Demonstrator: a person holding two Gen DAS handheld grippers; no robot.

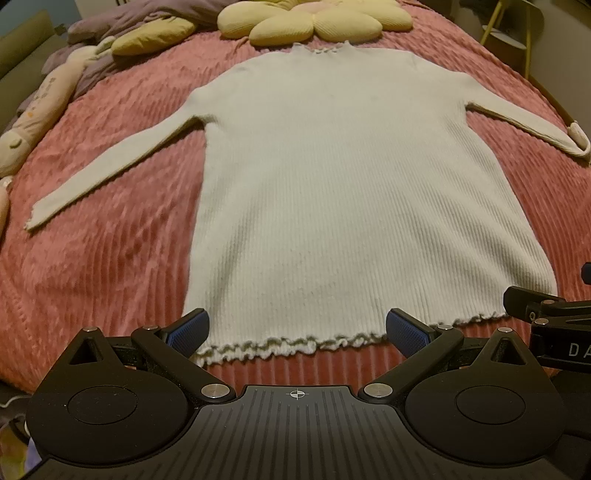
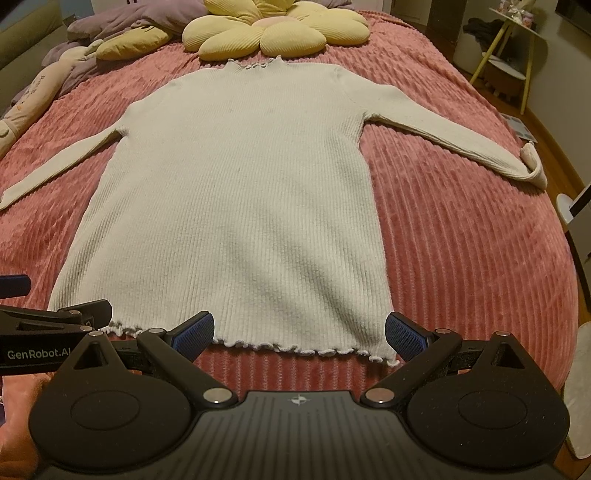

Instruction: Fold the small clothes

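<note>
On the bed (image 1: 110,266), a white sweater (image 1: 351,192) lies spread flat, both tools hanging just off its hem.

So the sweater's laid out on the pink ribbed bed cover, collar at the far end next to a yellow flower pillow (image 1: 314,22), sleeves angled out to both sides, and the right cuff is curled back on itself. Left tool (image 1: 297,334) has its jaws wide apart with nothing between them, sitting over the frilly hem near the left half. Right tool (image 2: 299,334) is the same deal, spread wide and empty, over the right half of the hem. Can't tell if the blue pads (image 2: 195,332) actually touch the knit. No boxes or baskets showing. Plush toy (image 1: 40,107) and a purple blanket (image 1: 122,26) sit along the bed's left edge.
</note>
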